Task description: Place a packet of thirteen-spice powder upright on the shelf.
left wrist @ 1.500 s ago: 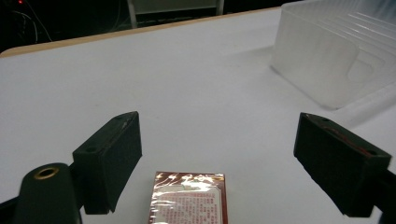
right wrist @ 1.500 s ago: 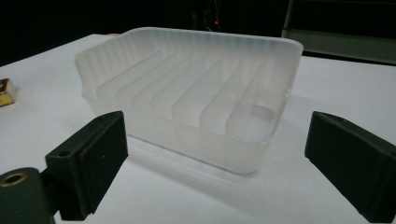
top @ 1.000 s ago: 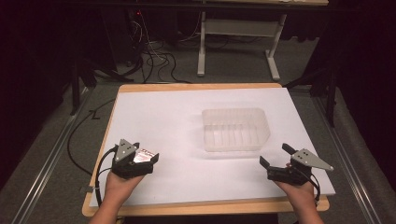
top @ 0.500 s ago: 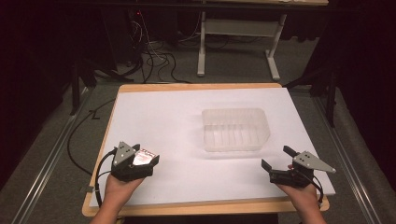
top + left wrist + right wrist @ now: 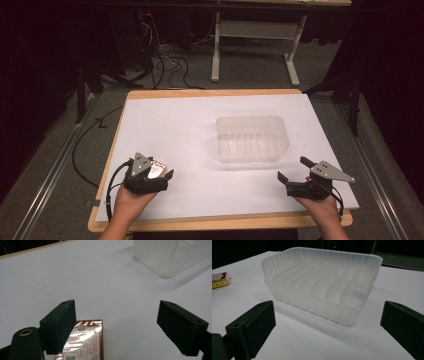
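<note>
While both hands rest at the near edge of the white-covered wooden table point(image 5: 165, 120), the left gripper point(image 5: 150, 176) hovers with its jaws spread wide over a small red-and-gold cellophane-wrapped box point(image 5: 83, 340), gripping nothing. That box lies flat on the white sheet at the table's near-left corner, under and just beside the left-hand jaw, placed as if for an approach from above. Well apart on the right, the right gripper point(image 5: 296, 184) also stands wide open and empty, aimed at the translucent ribbed plastic tray point(image 5: 324, 282) sitting upright and vacant near the table's centre. Glossy film on the box catches the light; printed text and a small green emblem show on its top face.
</note>
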The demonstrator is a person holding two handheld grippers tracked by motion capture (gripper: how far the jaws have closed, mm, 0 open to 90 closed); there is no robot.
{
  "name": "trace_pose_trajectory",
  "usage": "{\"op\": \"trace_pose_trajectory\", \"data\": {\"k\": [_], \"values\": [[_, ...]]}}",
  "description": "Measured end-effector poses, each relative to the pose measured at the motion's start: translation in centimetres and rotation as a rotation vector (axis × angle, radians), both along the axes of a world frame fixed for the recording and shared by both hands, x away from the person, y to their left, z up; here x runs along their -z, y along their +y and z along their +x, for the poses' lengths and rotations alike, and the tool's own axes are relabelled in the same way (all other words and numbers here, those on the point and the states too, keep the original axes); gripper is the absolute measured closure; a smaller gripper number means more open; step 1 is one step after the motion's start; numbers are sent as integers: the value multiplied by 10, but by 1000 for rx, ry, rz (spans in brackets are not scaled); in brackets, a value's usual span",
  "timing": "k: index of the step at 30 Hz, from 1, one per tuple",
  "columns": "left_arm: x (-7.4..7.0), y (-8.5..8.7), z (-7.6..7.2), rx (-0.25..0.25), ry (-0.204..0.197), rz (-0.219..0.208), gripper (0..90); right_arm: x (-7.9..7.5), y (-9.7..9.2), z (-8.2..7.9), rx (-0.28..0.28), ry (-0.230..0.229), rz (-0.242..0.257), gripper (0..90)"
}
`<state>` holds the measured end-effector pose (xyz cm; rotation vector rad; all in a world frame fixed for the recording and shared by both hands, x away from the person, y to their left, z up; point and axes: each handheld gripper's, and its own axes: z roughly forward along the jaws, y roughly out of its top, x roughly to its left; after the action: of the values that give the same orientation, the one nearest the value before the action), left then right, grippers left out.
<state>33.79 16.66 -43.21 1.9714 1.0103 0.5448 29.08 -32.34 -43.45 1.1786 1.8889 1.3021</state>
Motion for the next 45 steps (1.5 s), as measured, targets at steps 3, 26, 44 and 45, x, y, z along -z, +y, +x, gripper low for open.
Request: {"op": "trace_pose_trajectory", "data": {"k": [3, 26, 44, 45], "values": [[2, -1, 2, 2, 24, 60, 171, 0, 2, 0, -10, 3, -17, 2], [-2, 13, 25, -58, 232, 173, 162, 2, -2, 1, -10, 28, -7, 4], [-9, 14, 49, -20, 407, 307, 136, 4, -5, 1, -4, 39, -3, 6], [-9, 14, 49, -17, 406, 312, 132, 4, -5, 1, -3, 40, -3, 6]]}}
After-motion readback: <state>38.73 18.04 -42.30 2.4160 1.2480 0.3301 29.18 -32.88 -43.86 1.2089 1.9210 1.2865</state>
